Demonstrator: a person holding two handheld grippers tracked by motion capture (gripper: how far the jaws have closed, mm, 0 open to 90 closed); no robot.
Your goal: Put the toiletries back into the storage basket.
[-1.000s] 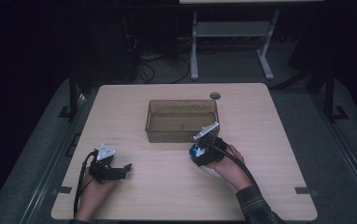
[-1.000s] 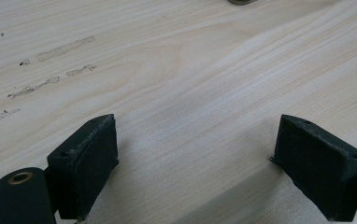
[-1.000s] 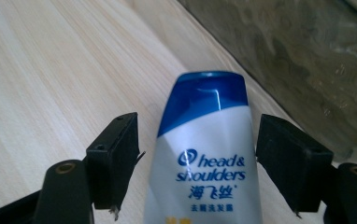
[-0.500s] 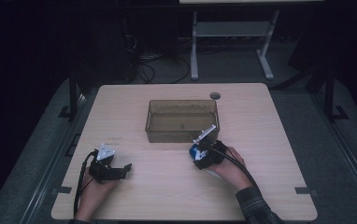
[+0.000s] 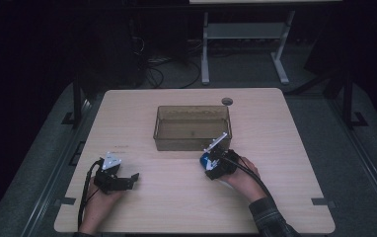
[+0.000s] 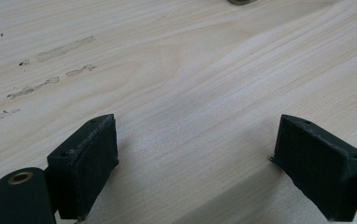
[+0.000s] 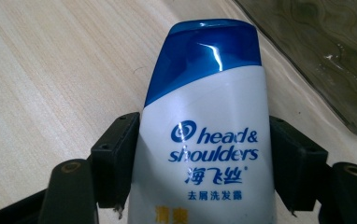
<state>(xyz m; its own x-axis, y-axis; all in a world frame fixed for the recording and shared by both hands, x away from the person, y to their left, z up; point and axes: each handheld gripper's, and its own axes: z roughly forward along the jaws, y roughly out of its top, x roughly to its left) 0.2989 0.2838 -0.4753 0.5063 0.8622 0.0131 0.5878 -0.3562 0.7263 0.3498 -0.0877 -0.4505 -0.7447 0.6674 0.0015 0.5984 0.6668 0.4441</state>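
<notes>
Right tool (image 7: 200, 154) clamping shampoo bottle (image 7: 207, 135), blue cap (image 7: 204, 51) pointing away along jaws

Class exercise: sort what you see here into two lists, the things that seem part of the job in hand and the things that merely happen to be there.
Seemingly in the job:
- shampoo bottle, clamped in the right gripper
- clear brown bin, just beyond the bottle
- left gripper, open over bare table

Just there:
- round grommet behind the bin
- white stand and cables on the floor
</notes>
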